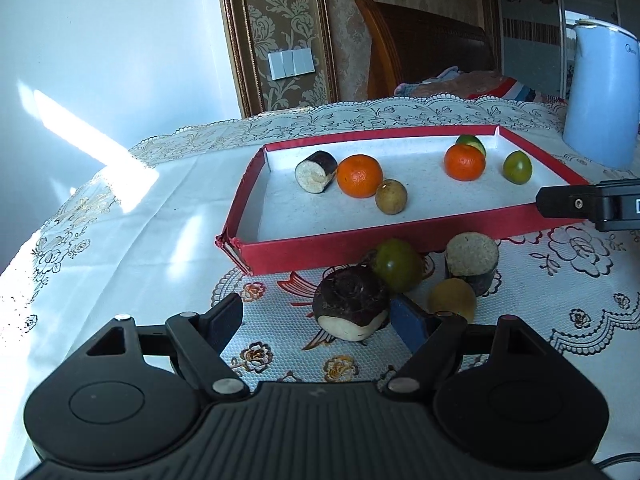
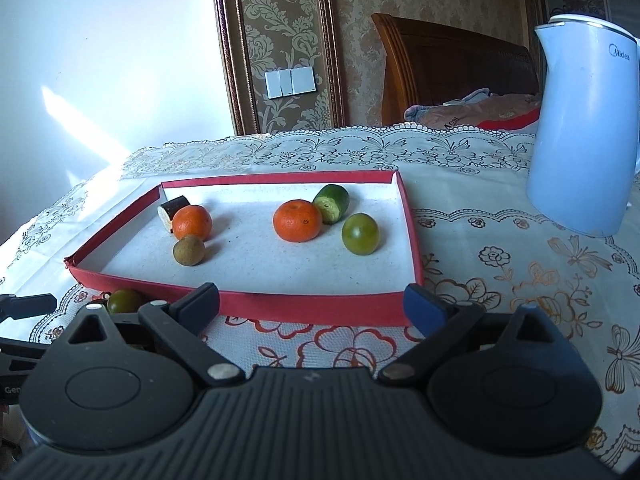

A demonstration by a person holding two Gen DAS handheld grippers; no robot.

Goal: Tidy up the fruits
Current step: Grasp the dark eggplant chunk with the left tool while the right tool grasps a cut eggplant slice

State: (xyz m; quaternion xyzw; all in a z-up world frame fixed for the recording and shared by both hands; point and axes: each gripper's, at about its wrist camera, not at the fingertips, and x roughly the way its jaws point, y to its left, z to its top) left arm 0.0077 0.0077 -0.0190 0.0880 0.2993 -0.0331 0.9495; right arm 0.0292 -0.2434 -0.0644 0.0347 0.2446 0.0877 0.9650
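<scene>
Left gripper (image 1: 316, 322): released, jaws wide, nothing grasped.
Dark-skinned cut piece (image 1: 352, 306): on the tablecloth (image 1: 120, 216) between the left fingers, touching the right finger (image 1: 410, 322), apart from the left.
Green fruit (image 1: 396, 266): just past that piece, against the red tray (image 1: 320, 246).
Right gripper (image 2: 312, 304): released, empty, fingertips at the tray's near wall.
Tray contents: two tangerines (image 2: 298, 220), beyond the right fingers.
Kettle (image 2: 584, 128): far right of them.

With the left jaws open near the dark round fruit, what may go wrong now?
1. The dark round fruit touches the green fruit; closing could push it away.
2. The left gripper's blue finger stands close to the yellow-brown fruit and might knock it.
</scene>
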